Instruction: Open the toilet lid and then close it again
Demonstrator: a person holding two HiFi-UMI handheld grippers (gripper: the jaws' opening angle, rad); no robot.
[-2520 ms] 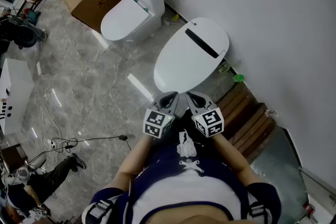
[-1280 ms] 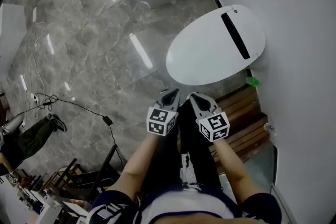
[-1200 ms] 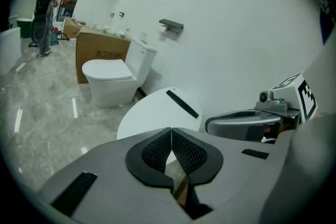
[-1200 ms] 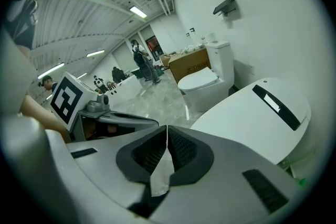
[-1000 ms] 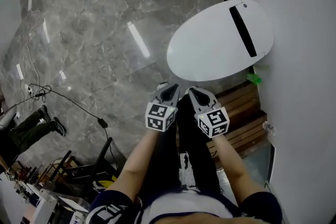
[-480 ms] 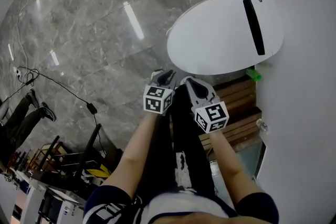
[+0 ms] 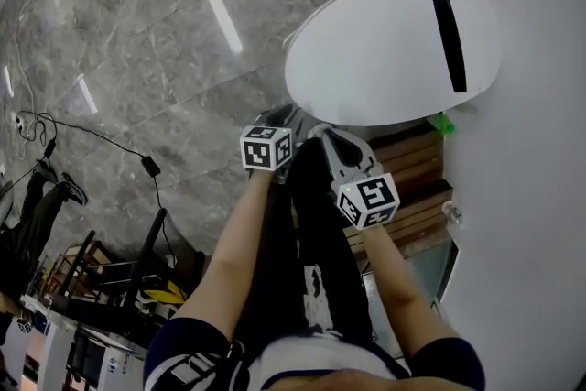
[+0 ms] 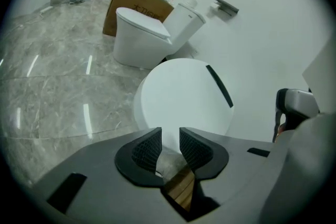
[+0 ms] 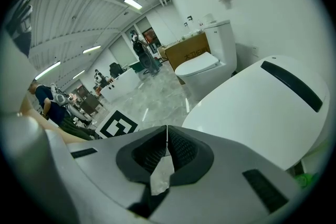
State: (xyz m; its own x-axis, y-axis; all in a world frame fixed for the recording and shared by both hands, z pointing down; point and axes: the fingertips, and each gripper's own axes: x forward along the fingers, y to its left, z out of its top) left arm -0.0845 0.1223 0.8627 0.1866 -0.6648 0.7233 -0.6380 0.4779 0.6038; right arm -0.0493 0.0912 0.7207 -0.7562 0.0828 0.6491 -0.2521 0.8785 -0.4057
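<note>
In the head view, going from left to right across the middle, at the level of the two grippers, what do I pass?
black cable on the floor → left gripper → right gripper → wooden steps → white wall

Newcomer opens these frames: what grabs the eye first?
A big white toilet lid, closed, with a black strip, fills the head view's upper right by the wall. Near its front edge hover the left gripper, whose fingers have just been opening with nothing between them, and the shut right gripper.
</note>
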